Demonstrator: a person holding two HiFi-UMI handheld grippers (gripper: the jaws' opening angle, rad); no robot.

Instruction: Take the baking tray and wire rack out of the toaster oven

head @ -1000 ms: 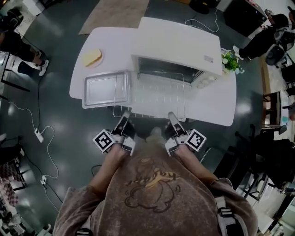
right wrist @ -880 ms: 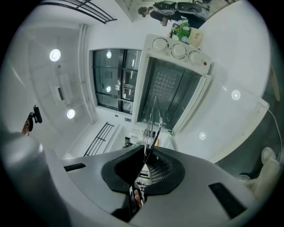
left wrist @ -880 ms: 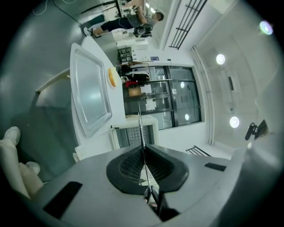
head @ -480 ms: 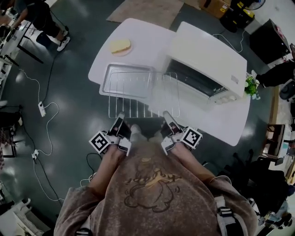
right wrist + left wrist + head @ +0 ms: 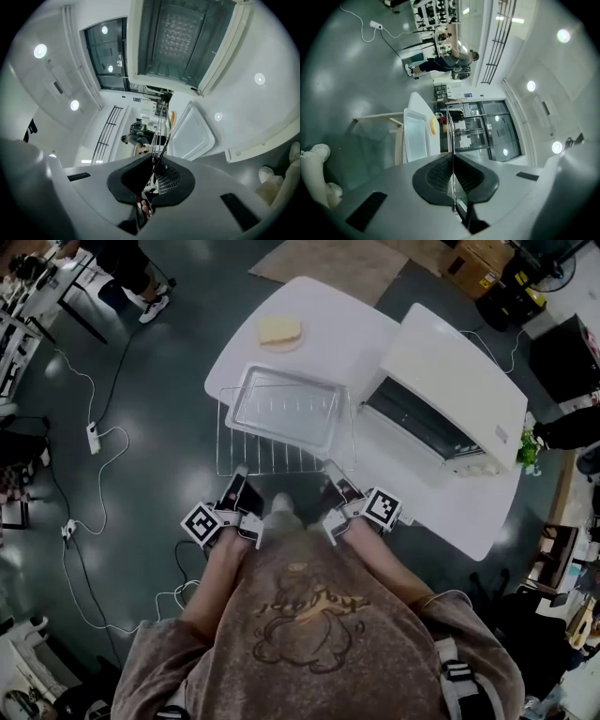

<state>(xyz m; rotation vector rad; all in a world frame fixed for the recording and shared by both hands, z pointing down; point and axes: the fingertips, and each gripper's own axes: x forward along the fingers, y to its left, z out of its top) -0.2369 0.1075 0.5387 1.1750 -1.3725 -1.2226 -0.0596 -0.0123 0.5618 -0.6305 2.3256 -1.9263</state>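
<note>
I hold the wire rack level by its near edge, my left gripper shut on its left part and my right gripper shut on its right part. The rack hangs over the silver baking tray, which lies on the white table; whether they touch I cannot tell. To the right stands the white toaster oven with its door down. In the left gripper view the rack runs edge-on from the left gripper, with the tray beside it. The right gripper pinches rack wires below the empty oven cavity.
A slice of bread on a plate sits at the table's far left corner. A small plant stands past the oven. Cables and a power strip lie on the floor to the left. A rug lies beyond the table.
Both grippers have carried the rack leftward, away from the oven's open door, until it covers the baking tray. The head view has swung, so the table now sits at a slant.
</note>
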